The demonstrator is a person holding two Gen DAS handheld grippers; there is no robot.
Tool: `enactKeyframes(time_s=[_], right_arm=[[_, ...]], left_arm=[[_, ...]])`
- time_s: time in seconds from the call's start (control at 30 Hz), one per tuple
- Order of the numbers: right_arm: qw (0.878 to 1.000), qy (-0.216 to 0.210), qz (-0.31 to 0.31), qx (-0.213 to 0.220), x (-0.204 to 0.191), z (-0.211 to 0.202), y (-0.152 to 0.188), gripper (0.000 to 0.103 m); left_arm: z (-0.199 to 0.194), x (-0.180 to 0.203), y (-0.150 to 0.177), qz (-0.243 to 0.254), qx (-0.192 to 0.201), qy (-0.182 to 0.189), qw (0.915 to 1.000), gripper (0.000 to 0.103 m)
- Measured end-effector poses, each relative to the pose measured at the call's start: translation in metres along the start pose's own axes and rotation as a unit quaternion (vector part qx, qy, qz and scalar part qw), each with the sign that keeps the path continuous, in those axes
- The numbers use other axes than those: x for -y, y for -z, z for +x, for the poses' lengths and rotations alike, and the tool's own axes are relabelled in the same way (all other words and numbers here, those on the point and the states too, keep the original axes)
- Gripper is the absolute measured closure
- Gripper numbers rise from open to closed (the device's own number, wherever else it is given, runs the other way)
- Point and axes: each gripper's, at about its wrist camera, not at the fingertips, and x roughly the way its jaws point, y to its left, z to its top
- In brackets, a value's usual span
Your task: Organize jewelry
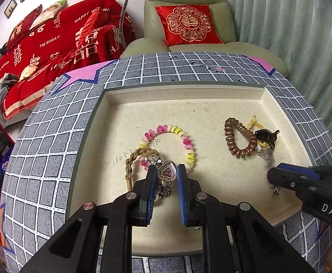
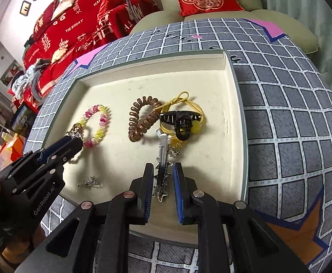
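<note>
Two claws work in the shallow cream tray (image 1: 211, 86): our left claw (image 1: 166, 174) nips the light, dangly silver heart pendant (image 1: 167, 173) near-left; our right claw (image 2: 163, 173), barely parted, straddles the slippery, stiff silver hair clip (image 2: 162, 157) near-centre.

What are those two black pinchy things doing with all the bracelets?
A person is sorting jewelry in a cream tray with two hand-held tools. The left tool is closed around a silver heart charm beside the pink and yellow bead bracelet. The right tool straddles a long silver hair clip, not squeezing it yet.
</note>
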Motion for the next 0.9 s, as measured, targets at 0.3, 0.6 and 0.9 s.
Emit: enactKeyframes(time_s=[0.3, 0.6, 0.9], right_arm=[[0.999, -0.004, 0.013, 0.050, -0.003, -0.038, 0.006, 0.060], [0.995, 0.030, 0.010, 0.092, -0.012, -0.075, 0.038, 0.045], [0.985, 0.098, -0.018, 0.140, -0.023, -0.106, 0.081, 0.014]], left_arm=[[-0.025, -0.007, 0.002, -0.018, 0.023, -0.003, 0.9996, 0.075], [-0.061, -0.015, 0.020, -0.040, 0.056, -0.017, 0.9975, 0.000], [-0.097, -0.017, 0.052, -0.037, 0.077, -0.031, 0.9959, 0.000]])
